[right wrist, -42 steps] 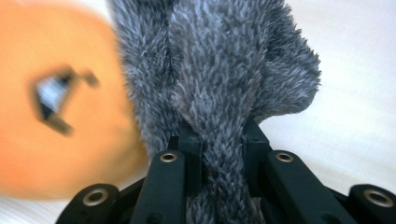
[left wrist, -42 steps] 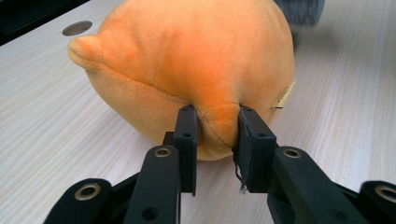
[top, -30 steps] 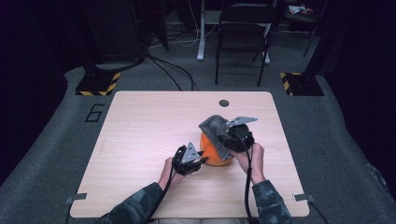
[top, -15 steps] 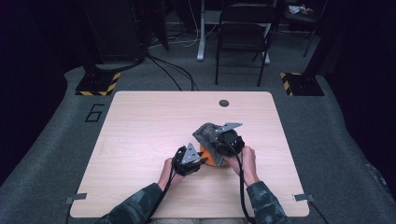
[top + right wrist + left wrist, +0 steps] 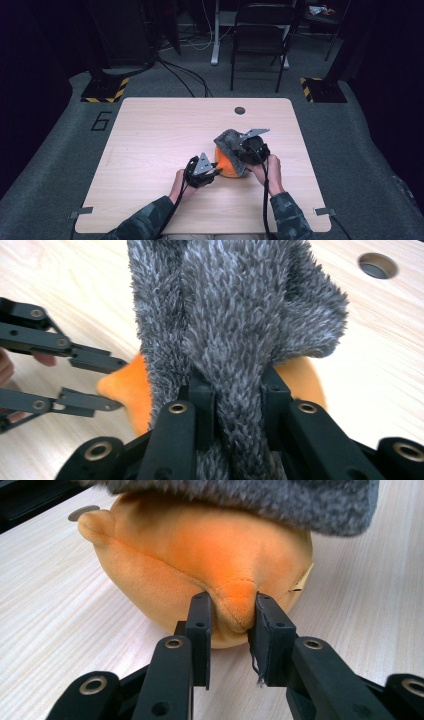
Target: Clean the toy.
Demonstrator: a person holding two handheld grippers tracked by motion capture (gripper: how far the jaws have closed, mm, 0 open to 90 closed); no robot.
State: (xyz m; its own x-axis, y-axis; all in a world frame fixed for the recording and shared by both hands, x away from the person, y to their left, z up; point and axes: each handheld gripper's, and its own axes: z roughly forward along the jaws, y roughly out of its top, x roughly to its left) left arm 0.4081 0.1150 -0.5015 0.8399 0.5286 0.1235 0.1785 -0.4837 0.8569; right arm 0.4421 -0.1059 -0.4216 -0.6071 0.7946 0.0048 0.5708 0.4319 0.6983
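An orange plush toy [image 5: 226, 169] lies on the wooden table [image 5: 150, 140] right of centre. My left gripper [image 5: 216, 170] comes at it from the left, shut on a pinched fold of the orange plush toy [image 5: 200, 555]; in its own view the left gripper [image 5: 232, 611] squeezes that fold between both pads. A grey fuzzy cloth [image 5: 229, 142] drapes over the toy's top. My right gripper [image 5: 246, 151] is shut on it, with the cloth [image 5: 235, 305] bunched between the right gripper [image 5: 232, 385] jaws. The left gripper [image 5: 120, 382] shows beside the toy [image 5: 132, 390].
A round hole [image 5: 240, 110] sits in the table near its far edge. A folding chair [image 5: 260, 30] and cables stand on the floor beyond the table. Bare wood spreads to the left and toward the front edge.
My right gripper has sunk a little with the grey cloth, which now lies lower over the orange toy. The left gripper has kept its place and grip.
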